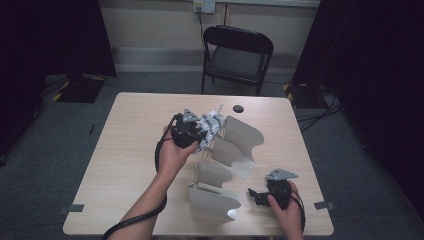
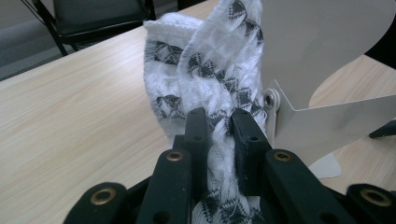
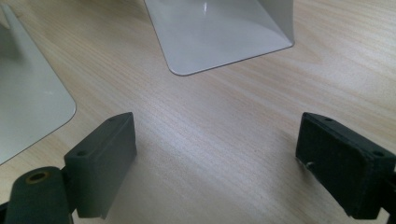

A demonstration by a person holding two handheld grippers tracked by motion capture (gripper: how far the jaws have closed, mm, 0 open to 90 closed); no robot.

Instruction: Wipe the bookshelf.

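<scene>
In the high view we see our left claw (image 1: pixel 200 136) holding the patterned cloth (image 1: pixel 211 124) above the bench (image 1: pixel 125 150), just left of the white metal rack (image 1: pixel 240 135). In the left gripper view its jaws are clamped on the cloth (image 2: pixel 210 79). In the right gripper view our right claw (image 3: pixel 215 154) stands wide apart over bare wood near the rack's foot (image 3: pixel 219 37).

High view overhead, tong views close, sharing rack (image 1: pixel 235 150)

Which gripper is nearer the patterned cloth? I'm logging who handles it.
Left. The left gripper is shut on the patterned cloth beside the grey rack; the right gripper rests open near the table's front edge.
</scene>
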